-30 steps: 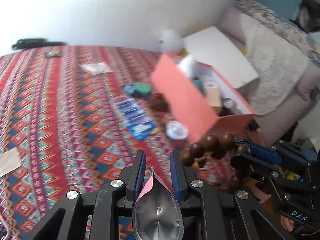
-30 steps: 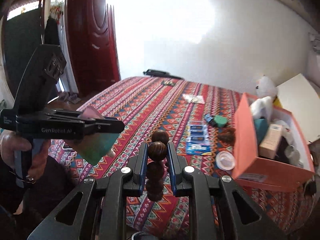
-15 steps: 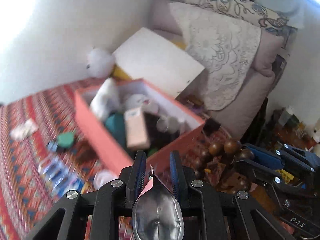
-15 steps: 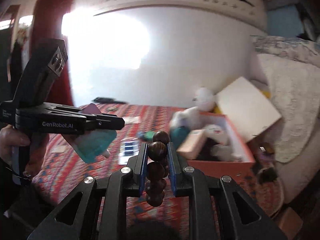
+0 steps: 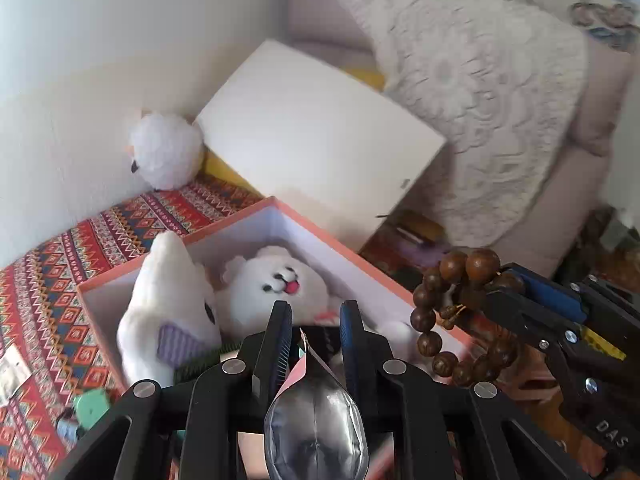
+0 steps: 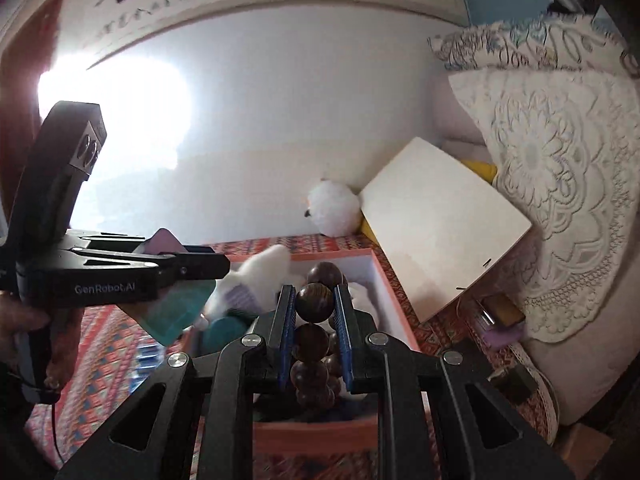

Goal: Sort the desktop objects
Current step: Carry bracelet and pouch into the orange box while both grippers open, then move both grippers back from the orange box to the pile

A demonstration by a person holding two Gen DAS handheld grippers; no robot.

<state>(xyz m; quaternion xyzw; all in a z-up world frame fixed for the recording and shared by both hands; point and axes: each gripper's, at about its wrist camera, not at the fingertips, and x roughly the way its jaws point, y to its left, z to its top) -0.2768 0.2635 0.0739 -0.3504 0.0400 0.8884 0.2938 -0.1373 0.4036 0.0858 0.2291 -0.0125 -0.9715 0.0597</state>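
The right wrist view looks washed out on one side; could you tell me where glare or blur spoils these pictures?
Right wrist view: blown-out glare on the wall at upper left, the white plush toy in the box smeared by motion; left wrist view: evenly lit, only the lace cover slightly soft.

Brown beads (image 6: 314, 300), orange box (image 5: 256, 210), red zigzag-patterned cloth (image 5: 48, 280).

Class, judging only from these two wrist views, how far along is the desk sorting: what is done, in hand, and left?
Done: plush toys already lie in the orange box. In hand: the right gripper is clamped on a wooden bead bracelet and the left gripper on a foil pouch, both over the box. Left: small items remain on the patterned cloth.
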